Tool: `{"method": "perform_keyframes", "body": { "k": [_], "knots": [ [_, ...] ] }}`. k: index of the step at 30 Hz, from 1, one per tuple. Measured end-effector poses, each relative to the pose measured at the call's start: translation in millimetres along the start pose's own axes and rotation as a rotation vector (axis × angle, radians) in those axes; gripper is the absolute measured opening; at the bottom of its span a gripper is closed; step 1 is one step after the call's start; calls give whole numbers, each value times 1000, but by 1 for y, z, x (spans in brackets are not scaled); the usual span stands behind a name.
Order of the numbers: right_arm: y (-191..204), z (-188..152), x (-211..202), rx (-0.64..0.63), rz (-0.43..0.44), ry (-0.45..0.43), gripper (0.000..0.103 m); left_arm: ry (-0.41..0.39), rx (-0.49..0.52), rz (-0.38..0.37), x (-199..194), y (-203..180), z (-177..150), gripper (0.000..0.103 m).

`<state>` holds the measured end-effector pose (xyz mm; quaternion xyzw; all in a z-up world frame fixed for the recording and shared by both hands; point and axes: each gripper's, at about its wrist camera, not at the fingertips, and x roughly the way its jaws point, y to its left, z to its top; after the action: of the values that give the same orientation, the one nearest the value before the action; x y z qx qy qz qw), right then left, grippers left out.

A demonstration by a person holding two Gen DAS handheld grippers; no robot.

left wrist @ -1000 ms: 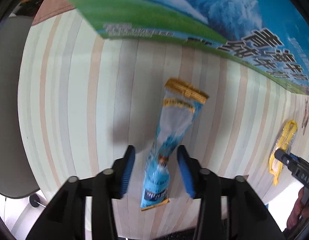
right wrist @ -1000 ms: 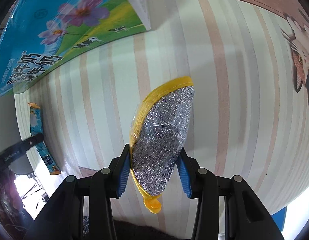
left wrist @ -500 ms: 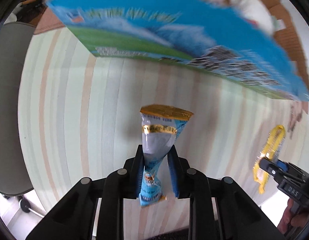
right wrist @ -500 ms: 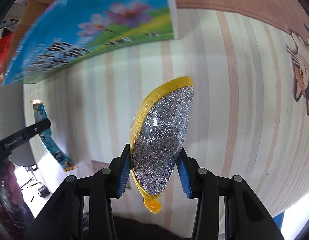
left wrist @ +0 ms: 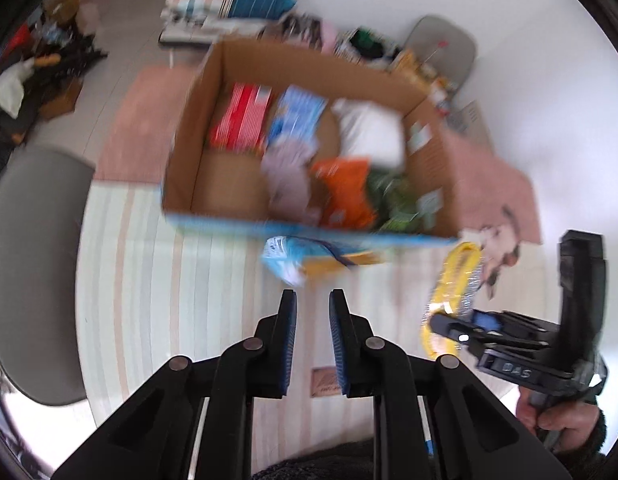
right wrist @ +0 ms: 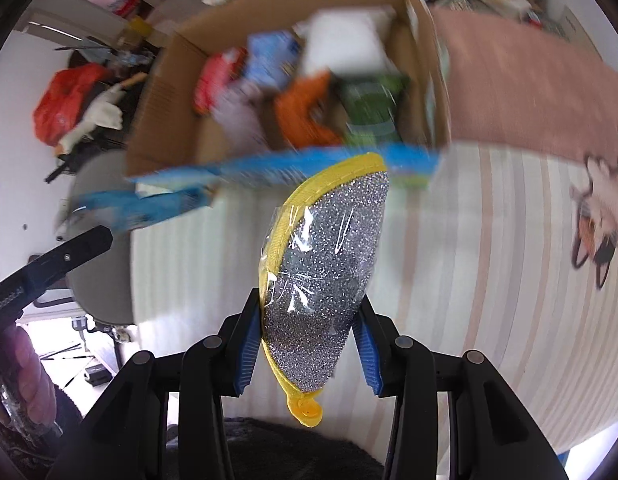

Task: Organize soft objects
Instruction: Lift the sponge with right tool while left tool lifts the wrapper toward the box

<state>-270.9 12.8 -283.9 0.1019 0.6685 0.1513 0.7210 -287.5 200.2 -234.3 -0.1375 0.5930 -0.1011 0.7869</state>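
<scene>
A blue and gold soft packet (left wrist: 309,258) appears blurred just beyond my left gripper (left wrist: 312,300), near the front wall of the cardboard box (left wrist: 213,92); nothing shows between the narrowly parted pads. The packet also shows as a blue streak in the right wrist view (right wrist: 149,204). My right gripper (right wrist: 309,304) is shut on a silver glitter sponge with yellow trim (right wrist: 329,256), wrapped in clear film and held above the striped mat. The sponge also shows in the left wrist view (left wrist: 455,292). The box (right wrist: 181,92) holds several soft items.
A striped mat (left wrist: 169,280) lies under both grippers, with a pink mat with a cat print (right wrist: 597,216) at the right. A grey chair seat (left wrist: 29,260) sits at the left. Clutter and cushions lie behind the box.
Both grippers have risen and tilted up, bringing the open box top into view. The blue packet has left my left gripper's pads and now sits beyond the tips. The right grip is unchanged.
</scene>
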Motion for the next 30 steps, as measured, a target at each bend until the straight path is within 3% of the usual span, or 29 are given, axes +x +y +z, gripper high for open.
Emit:
{"method": "perform_keyframes", "body": {
  "k": [4,6,8,10,15,17,20,21,23,25,26,27,30],
  "knots": [
    [18,22,-34,-51,10,-70,45,-83,62,5,-35,-9,36,14],
    [16,33,-45,-60,-1,-91,45,-83,108,16,-34,-13,43,16],
    [10,42,-50,-48,-7,-101,45,-39,88,27,-20,-5,42,23],
    [2,45,-54,-23,-5,-103,45,64,16,-1,11,10,34,34],
    [-18,31,-44,16,-14,-74,45,334,-288,-88,110,58,-6,38],
    [-27,24,-28,39,-21,-45,45,386,-395,-98,147,73,-19,38],
    [-41,13,-12,73,-30,-13,45,405,-472,-57,185,83,-25,38],
    [-45,11,-7,80,-35,-5,45,407,-469,-33,194,83,-25,38],
    [-51,7,0,82,-55,5,45,329,-463,46,196,80,-24,38],
    [-52,5,3,85,-65,14,45,312,-377,101,197,67,-22,36],
    [-55,4,5,88,-69,18,45,302,-330,118,197,60,-21,25],
    [-56,2,5,90,-71,18,45,291,-299,120,196,55,-20,21],
    [-57,0,4,86,-78,13,45,267,-219,181,187,45,-25,16]
  ]
}}
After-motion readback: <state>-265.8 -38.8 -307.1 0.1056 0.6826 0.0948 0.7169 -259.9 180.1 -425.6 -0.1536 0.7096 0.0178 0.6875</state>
